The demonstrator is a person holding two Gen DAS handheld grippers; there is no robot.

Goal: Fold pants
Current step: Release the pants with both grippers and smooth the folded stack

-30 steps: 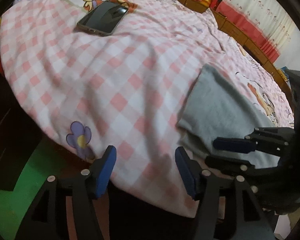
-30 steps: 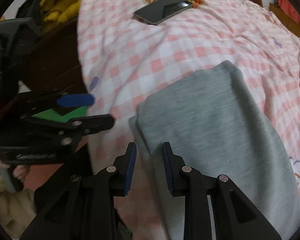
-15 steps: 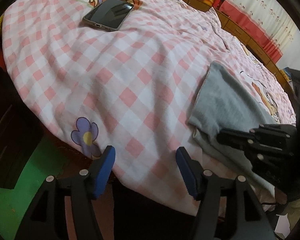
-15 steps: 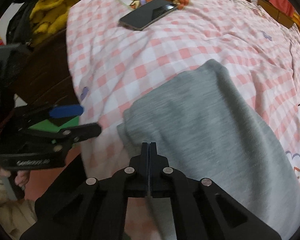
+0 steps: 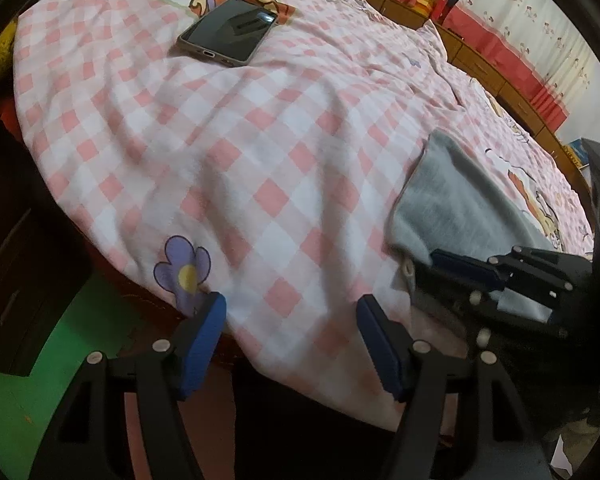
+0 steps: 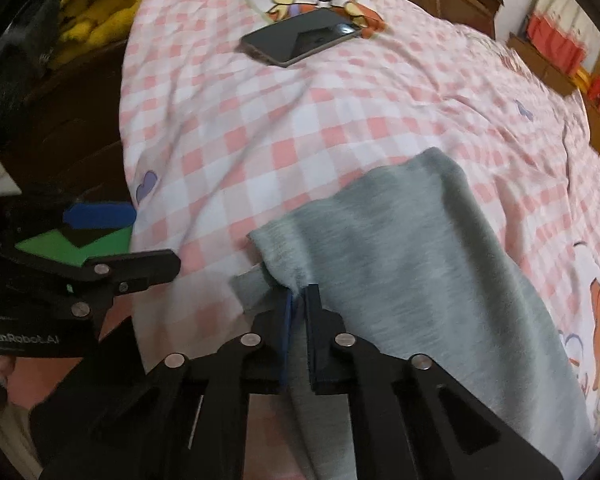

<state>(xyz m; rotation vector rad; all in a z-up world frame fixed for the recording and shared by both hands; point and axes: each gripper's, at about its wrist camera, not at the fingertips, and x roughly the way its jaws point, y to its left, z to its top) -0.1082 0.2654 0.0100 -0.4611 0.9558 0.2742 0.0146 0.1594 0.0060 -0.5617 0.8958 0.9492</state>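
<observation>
While the folded grey fleece pants [image 6: 420, 272] lie on the pink-and-white checked bedsheet [image 5: 228, 152], the right gripper [image 6: 298, 300] is clamped on their near corner at the bed's edge. Beside the pants, over bare sheet, the left gripper [image 5: 292, 320] hangs with its blue pads [image 5: 202, 334] apart and widening, nothing between them. Beyond the pants lies a dark smartphone [image 6: 300, 38].

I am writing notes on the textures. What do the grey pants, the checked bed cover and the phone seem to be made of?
Grey pants: soft heathered knit, probably cotton jersey or fleece; matte, fuzzy edge.
Checked bed cover: thin woven fabric, likely cotton; printed pink squares, fine wrinkles.
Phone: glossy glass front with reflections; the rim looks like metal or plastic, I cannot tell which.
</observation>
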